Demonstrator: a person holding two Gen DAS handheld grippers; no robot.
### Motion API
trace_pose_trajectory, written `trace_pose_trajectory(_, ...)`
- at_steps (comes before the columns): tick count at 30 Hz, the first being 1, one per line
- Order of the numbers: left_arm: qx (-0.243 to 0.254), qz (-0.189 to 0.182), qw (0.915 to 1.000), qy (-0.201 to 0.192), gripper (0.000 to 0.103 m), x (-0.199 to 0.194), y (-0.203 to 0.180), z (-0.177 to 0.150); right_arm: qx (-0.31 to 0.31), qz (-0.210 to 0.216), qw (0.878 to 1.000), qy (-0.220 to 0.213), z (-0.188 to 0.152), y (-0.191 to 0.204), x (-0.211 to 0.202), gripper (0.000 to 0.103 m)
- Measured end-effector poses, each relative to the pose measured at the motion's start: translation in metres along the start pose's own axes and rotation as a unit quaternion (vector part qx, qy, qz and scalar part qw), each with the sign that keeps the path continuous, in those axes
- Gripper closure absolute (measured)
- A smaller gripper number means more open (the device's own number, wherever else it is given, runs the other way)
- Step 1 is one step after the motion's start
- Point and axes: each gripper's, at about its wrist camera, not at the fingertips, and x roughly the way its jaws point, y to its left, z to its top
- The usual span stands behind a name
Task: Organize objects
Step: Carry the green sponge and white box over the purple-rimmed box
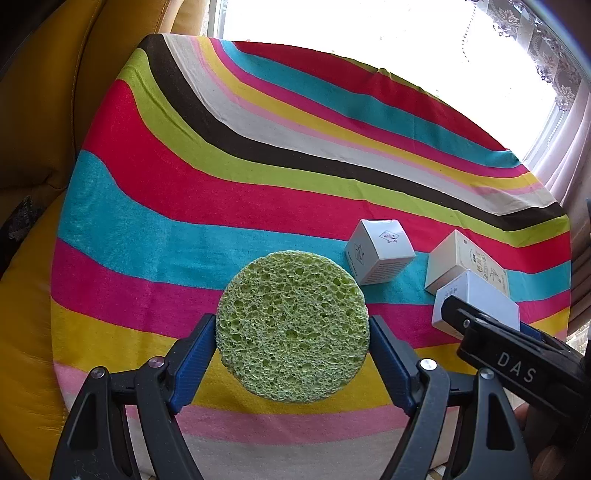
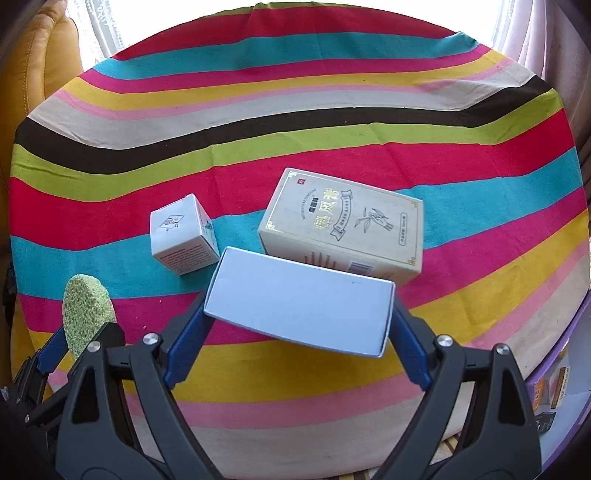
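- Left wrist view: the left tool is tilted downward, its blue pads clamped on the round green sponge.
- Right wrist view: the right tool is clamped on a plain white box, held above the striped surface.
- Beyond, a beige printed box and a small white cube box are seen lying on the stripes; a bright window is behind.

The left gripper points steeply down, its blue pads pressing the two edges of a round green sponge at nine and three o'clock. The right gripper also tilts steeply down, its jaws spread wide and clamped on the short ends of a white box. Seen from the left wrist, the right gripper sits at four o'clock.
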Motion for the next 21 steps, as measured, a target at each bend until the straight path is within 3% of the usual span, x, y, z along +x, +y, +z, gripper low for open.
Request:
trace_pose_trajectory(8, 0.027, -0.007, 0.9995, -0.013, 0.022, -0.02, -0.023, -0.007, -0.013, -0.007, 0.999, -0.04, -0.012, -0.02, -0.034, 0.012)
trace_pose_trajectory(21, 0.109, -0.019, 0.9935, -0.024, 0.022, -0.049, -0.092, -0.028, 0.012, -0.021, 0.997, -0.07, -0.036, -0.088, -0.071, 0.012)
